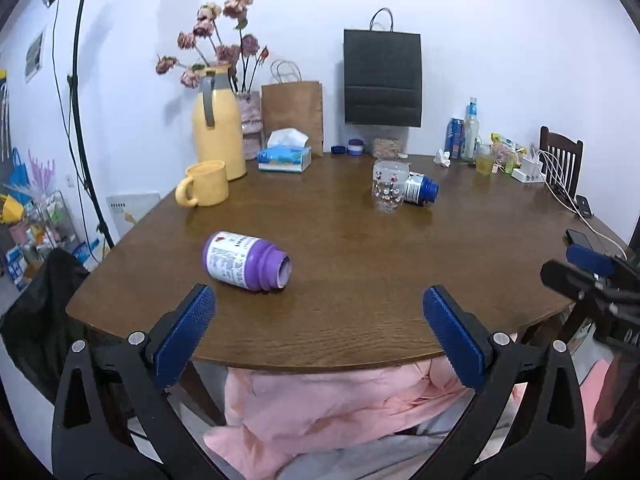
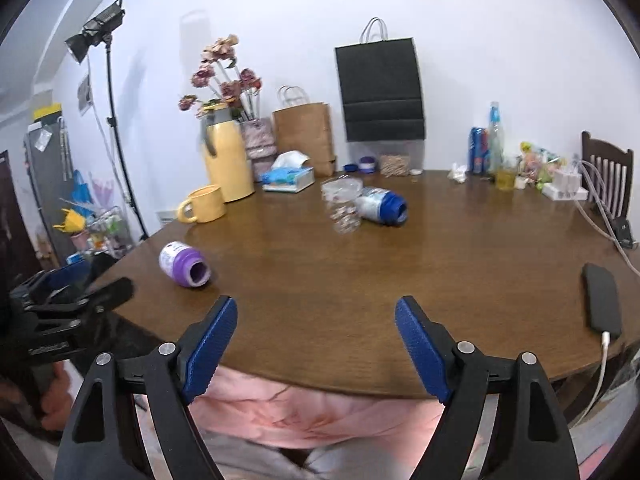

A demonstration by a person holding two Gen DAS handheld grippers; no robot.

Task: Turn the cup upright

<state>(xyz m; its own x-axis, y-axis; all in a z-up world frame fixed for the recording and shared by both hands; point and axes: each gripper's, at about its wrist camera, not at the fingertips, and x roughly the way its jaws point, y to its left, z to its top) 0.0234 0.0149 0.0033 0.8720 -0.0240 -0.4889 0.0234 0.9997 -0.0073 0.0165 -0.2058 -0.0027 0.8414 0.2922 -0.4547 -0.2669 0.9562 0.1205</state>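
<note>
A purple and white cup (image 1: 244,261) lies on its side on the brown table (image 1: 360,248), mouth facing right; it also shows in the right wrist view (image 2: 185,265). A blue and white cup (image 1: 421,189) lies on its side further back, behind a clear patterned glass (image 1: 389,186); both show in the right wrist view, the cup (image 2: 382,205) and the glass (image 2: 343,205). My left gripper (image 1: 318,304) is open and empty above the table's front edge, just short of the purple cup. My right gripper (image 2: 316,318) is open and empty over the front edge.
A yellow mug (image 1: 204,183), yellow jug (image 1: 219,132), tissue box (image 1: 285,156) and paper bags (image 1: 294,114) stand at the back left. Bottles and clutter (image 1: 480,144) sit at the back right. A phone (image 2: 602,300) with cable lies at the right edge. Pink cloth (image 1: 340,404) hangs below.
</note>
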